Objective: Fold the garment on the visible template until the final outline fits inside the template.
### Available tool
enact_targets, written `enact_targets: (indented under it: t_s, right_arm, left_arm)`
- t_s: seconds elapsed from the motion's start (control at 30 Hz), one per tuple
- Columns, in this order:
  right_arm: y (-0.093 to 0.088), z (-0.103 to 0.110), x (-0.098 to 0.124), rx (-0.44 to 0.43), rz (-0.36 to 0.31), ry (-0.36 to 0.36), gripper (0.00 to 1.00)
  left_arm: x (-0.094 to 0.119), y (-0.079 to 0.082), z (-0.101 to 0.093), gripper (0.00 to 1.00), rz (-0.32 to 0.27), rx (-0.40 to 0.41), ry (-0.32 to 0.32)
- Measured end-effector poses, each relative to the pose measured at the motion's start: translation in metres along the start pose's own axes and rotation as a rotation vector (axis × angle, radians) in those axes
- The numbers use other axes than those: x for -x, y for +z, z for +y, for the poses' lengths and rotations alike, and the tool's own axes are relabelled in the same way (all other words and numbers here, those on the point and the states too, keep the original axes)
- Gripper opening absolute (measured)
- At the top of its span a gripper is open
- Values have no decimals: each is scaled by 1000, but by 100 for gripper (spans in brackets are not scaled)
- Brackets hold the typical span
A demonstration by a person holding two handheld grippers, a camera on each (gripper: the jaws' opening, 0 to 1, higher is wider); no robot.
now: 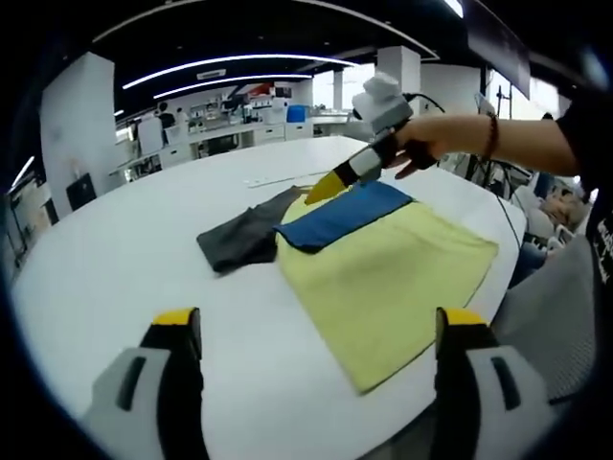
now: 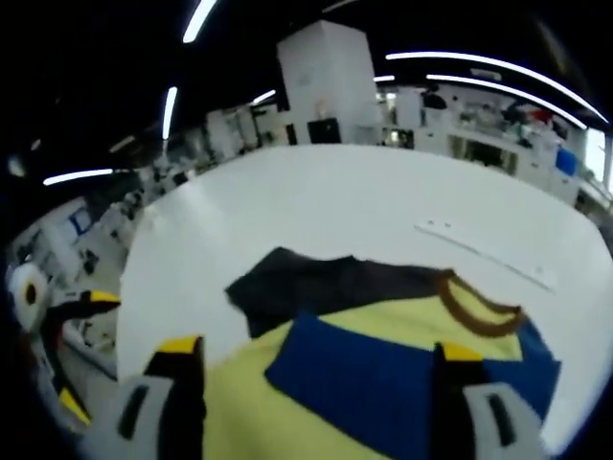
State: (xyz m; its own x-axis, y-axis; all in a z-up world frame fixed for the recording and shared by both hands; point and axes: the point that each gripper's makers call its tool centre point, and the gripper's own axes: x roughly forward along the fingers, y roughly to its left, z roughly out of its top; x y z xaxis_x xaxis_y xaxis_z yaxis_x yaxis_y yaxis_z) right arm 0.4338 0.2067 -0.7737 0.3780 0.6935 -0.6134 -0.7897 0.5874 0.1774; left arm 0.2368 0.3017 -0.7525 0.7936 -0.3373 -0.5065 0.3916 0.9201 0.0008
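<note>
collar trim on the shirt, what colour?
Brown, a narrow band along the collar of the yellow-and-blue shirt. Right gripper view shows it best.

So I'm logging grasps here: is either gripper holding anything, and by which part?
Nothing is held. The left gripper and right gripper both have open jaws with no cloth between them, above the garment.

One garment [image 1: 383, 273] lies on one white worktop [image 1: 124, 259]. Two hand-held grippers are in sight: the left hand-held gripper [image 1: 321, 335] near the garment's edge, the right hand-held gripper [image 1: 326, 187] beyond it.
</note>
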Motion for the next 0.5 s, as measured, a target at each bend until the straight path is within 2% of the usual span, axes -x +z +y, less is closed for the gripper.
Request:
enact_targets:
  t_s: [0.2, 0.5]
  right_arm:
    - [-16, -19, 22, -4, 13, -20, 99]
    - [-32, -56, 61, -26, 4, -100, 99]
  left_arm:
    - [-3, 4, 11, 99, -3, 7, 15]
    - [-8, 10, 32, 99, -7, 1, 48]
